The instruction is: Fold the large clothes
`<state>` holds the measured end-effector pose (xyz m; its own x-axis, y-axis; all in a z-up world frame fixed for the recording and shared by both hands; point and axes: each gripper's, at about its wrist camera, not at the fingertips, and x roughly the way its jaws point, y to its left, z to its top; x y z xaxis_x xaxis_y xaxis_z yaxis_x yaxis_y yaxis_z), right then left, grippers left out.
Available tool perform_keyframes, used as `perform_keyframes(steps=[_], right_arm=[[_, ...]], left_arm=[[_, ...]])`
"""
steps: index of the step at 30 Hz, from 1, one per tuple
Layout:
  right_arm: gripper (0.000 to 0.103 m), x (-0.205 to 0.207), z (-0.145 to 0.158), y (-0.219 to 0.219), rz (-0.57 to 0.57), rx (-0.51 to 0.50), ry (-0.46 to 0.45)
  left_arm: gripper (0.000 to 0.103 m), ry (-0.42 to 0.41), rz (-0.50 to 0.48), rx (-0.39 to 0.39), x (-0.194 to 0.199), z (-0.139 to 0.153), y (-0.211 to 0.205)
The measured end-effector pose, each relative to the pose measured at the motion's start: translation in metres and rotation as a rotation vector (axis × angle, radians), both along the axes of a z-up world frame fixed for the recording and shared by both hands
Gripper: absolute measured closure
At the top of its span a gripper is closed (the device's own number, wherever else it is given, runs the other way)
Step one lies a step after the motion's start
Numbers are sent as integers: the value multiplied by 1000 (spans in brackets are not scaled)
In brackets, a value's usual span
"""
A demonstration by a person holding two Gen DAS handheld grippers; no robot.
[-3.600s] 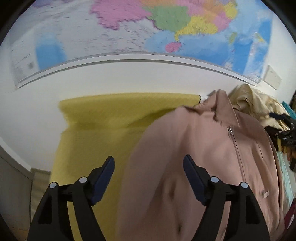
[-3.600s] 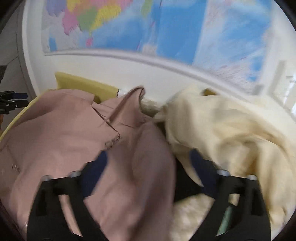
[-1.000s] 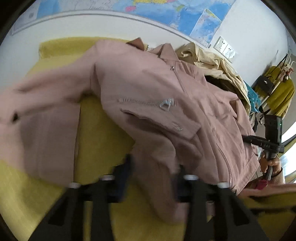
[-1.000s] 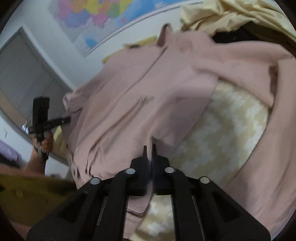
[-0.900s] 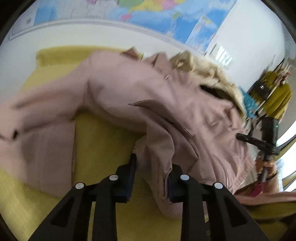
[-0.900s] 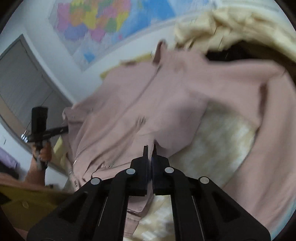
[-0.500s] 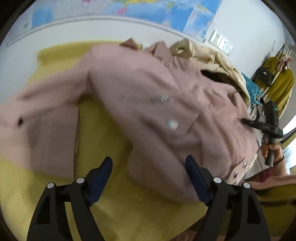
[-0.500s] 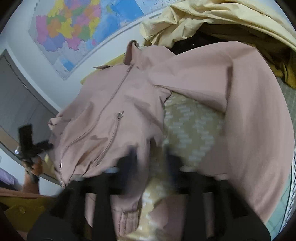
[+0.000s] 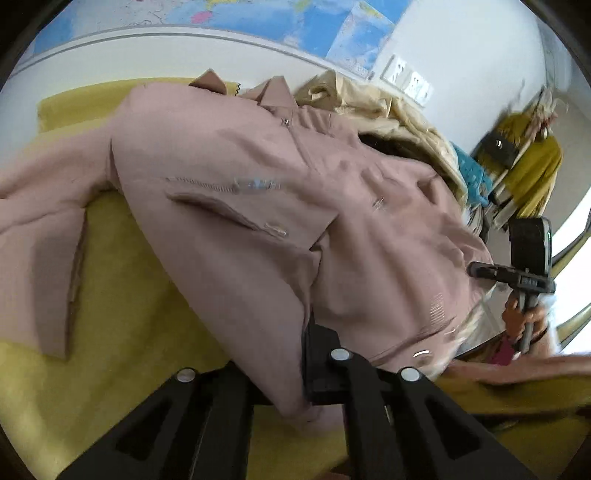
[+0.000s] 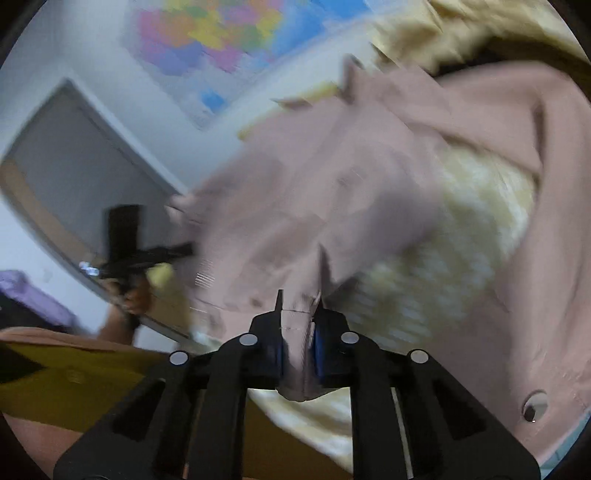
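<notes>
A large dusty-pink zip jacket (image 9: 258, 206) lies front up on a yellow cover (image 9: 122, 332), collar toward the wall, one sleeve spread out to the left. My left gripper (image 9: 291, 369) is shut on the jacket's bottom hem at its left front corner. The right wrist view is blurred; there the same jacket (image 10: 332, 184) lies over a cream patterned fabric (image 10: 443, 258). My right gripper (image 10: 299, 332) is shut on a fold of the jacket's hem. Each gripper shows in the other's view, held in a hand: the right one (image 9: 524, 258), the left one (image 10: 133, 251).
A heap of cream and tan clothes (image 9: 388, 107) lies past the collar at the right. A wall map (image 9: 258, 18) hangs behind. Yellow garments hang on a rack (image 9: 532, 173) at the far right. A grey door (image 10: 74, 155) shows at the left.
Half a second ago both grippers were open over the jacket's hem. Both have since shut on the hem. The right view has swung and blurred.
</notes>
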<state>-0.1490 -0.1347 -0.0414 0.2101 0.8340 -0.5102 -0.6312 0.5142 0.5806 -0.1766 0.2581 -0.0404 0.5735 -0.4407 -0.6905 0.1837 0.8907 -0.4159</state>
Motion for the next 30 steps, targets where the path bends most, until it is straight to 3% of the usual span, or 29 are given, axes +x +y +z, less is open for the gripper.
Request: perform_keyframes(steps=[4, 5, 7, 9, 11, 13, 15, 18, 22, 25, 27, 28, 30], right_arm=[[92, -22, 71, -23, -13, 136, -124], [93, -25, 81, -26, -17, 158, -138], [92, -29, 90, -29, -12, 148, -164], [84, -26, 81, -25, -16, 85, -142], [70, -15, 48, -19, -16, 0, -43], [61, -6, 15, -13, -23, -107, 32], [46, -4, -7, -9, -41, -173, 64], [36, 4, -15, -20, -102, -202, 82], [10, 15, 5, -23, -143, -161, -2], [10, 31, 2, -8, -142, -172, -14], [10, 40, -4, 8, -105, -177, -4], [11, 39, -6, 12, -98, -192, -4], [12, 42, -10, 25, -89, -236, -27]], left_arm=[[97, -47, 19, -78, -32, 62, 14], [96, -39, 25, -103, -40, 75, 19], [90, -25, 55, -83, -48, 87, 23], [71, 64, 109, -3, -44, 75, 24], [61, 208, 153, 149, -33, 42, 21], [61, 333, 161, 195, -26, 6, 23], [62, 384, 152, 169, -26, -14, 30], [61, 306, 154, 86, -35, -4, 44], [56, 256, 128, 137, -38, 5, 45], [56, 248, 131, 129, -41, 1, 46], [55, 183, 128, 96, -50, 11, 43], [52, 139, 123, 66, -60, 19, 44], [36, 19, 123, 27, -83, 38, 45]])
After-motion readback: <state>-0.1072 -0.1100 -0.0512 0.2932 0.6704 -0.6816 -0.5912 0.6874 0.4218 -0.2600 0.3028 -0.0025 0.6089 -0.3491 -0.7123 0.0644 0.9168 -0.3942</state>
